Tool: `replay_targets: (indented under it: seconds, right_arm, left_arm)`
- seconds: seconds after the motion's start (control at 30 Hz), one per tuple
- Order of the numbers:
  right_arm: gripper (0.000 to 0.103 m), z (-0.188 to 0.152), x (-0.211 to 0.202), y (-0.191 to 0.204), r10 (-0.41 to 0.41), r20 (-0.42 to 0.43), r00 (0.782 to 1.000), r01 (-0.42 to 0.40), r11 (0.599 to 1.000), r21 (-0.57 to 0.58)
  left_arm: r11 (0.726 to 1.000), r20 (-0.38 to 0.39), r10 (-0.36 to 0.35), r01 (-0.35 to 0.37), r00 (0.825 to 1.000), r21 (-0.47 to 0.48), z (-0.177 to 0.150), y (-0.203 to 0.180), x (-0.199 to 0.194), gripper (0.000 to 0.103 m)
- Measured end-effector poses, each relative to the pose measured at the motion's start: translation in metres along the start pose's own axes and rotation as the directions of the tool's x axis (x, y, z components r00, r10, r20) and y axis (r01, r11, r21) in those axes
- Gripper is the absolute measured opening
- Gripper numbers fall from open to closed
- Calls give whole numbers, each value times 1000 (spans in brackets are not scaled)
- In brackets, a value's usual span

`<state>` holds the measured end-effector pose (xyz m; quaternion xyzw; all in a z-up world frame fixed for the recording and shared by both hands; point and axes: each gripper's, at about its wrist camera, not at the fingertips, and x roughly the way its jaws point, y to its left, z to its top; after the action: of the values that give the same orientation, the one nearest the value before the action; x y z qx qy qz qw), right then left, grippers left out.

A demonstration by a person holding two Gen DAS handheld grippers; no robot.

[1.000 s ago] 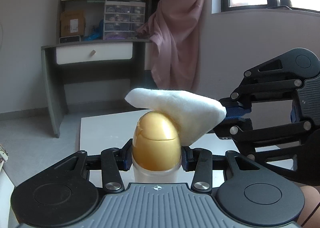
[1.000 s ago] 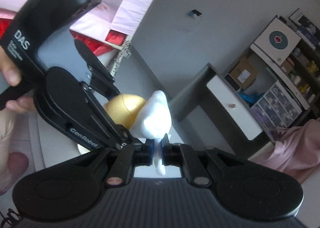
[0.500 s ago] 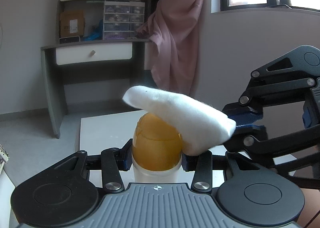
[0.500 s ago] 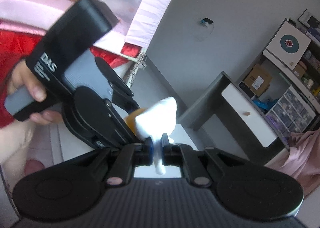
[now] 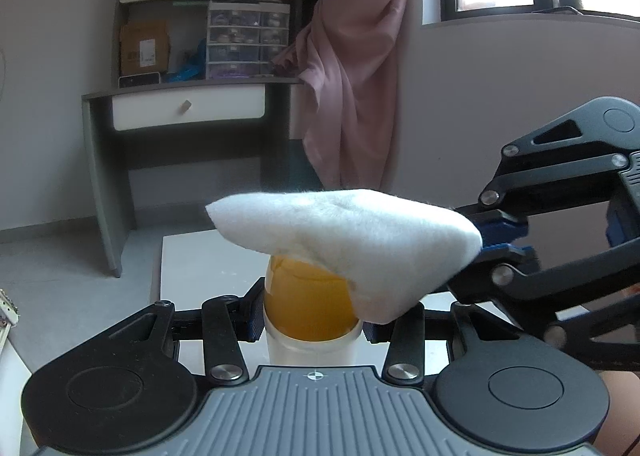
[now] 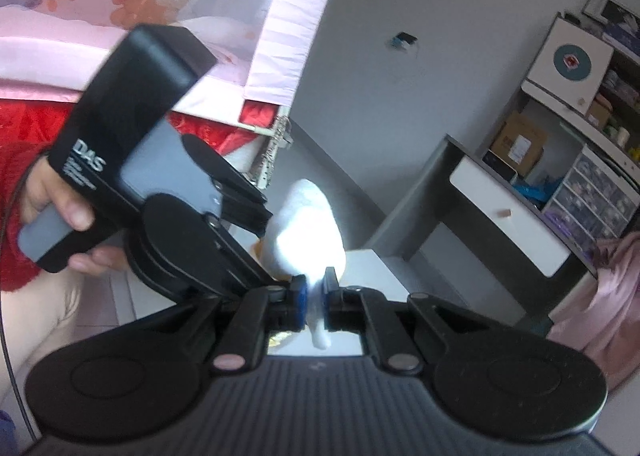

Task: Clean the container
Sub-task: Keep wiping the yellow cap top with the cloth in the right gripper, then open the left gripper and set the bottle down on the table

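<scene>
Over the white tabletop point(image 5: 208, 268), clear of its edges, my left gripper point(image 5: 312, 326) is clamped round the container point(image 5: 310, 310), a gold-topped pot with a frosted base, holding it upright in the air. My right gripper point(image 6: 316, 294) is pinched tight on a white pad point(image 5: 352, 240), and that pad is draped over the gold dome, touching its top and right shoulder.

To do this well, I reckon the left should stay rock steady while the right sweeps with light pressure, rolling the wrist so the pad wraps the curve rather than skating off; too hard a push could twist the pot in its grip.

Compared with a second ago, the pad has come lower and further across: then most of the dome showed beneath it, now its crown is covered. The left gripper hasn't budged.
</scene>
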<state>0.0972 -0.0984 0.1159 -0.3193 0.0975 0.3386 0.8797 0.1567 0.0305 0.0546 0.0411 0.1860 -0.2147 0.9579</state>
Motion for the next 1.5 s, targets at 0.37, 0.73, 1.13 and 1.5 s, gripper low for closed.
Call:
replay_targets:
  seconds: [0.37, 0.73, 1.13, 1.5]
  right_arm:
    - [6, -16, 16, -19, -97, -101, 990, 108, 988, 107]
    - [7, -48, 17, -41, -189, -169, 967, 233, 924, 304]
    - [7, -85, -2, -24, -142, -159, 977, 201, 862, 466]
    - [7, -89, -20, -10, -144, -143, 979, 198, 822, 534]
  left_arm:
    - [1000, 0, -2, 2, 1000, -1, 0, -1, 1, 45]
    - [1000, -2, 6, -6, 1000, -7, 1, 4, 2, 46]
    - [993, 90, -32, 22, 995, 116, 2, 7, -14, 98]
    - [911, 88, -354, 322, 931, 257, -11, 40, -20, 102]
